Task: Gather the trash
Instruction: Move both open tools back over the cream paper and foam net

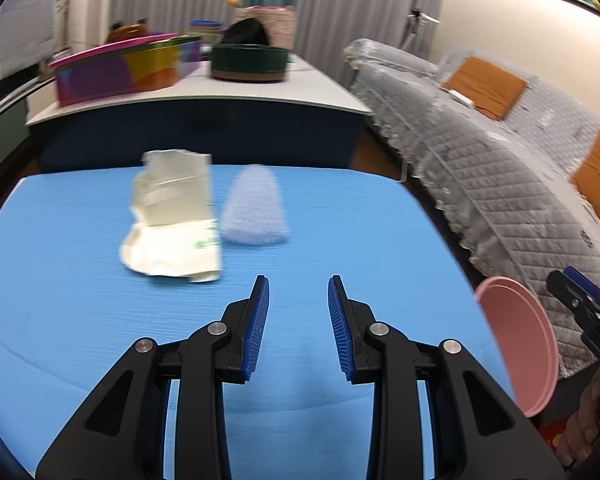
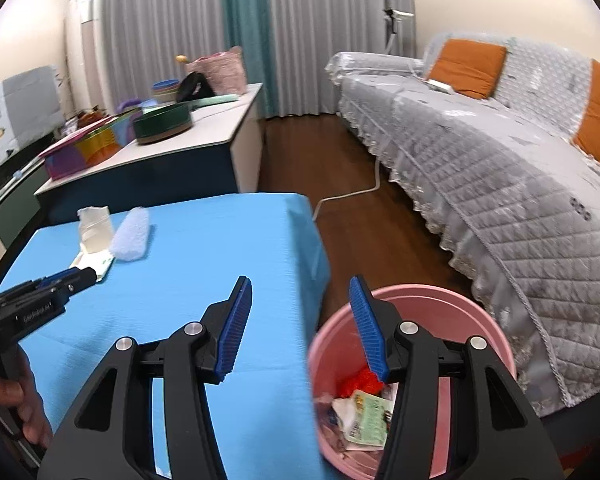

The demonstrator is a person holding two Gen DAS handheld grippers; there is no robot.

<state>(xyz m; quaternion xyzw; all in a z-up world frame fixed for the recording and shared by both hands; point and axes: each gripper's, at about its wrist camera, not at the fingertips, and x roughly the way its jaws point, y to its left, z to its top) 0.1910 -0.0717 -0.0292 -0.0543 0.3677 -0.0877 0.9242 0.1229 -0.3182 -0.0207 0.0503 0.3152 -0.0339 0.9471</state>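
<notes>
A crumpled cream paper wrapper (image 1: 172, 216) and a white foam net sleeve (image 1: 254, 206) lie side by side on the blue table (image 1: 340, 220). My left gripper (image 1: 298, 284) is open and empty, just short of them above the table. In the right wrist view the wrapper (image 2: 94, 236) and sleeve (image 2: 131, 234) sit at the table's far left, with the left gripper (image 2: 86, 274) beside them. My right gripper (image 2: 300, 284) is open and empty over the table's right edge and a pink bin (image 2: 452, 304) holding red and paper trash (image 2: 364, 412).
The pink bin (image 1: 520, 340) stands on the floor right of the table, against a grey quilted sofa (image 2: 500, 184). A white-topped counter (image 2: 204, 128) with a colourful box and a dark green bowl stands behind the table. A white cable (image 2: 352, 192) lies on the wood floor.
</notes>
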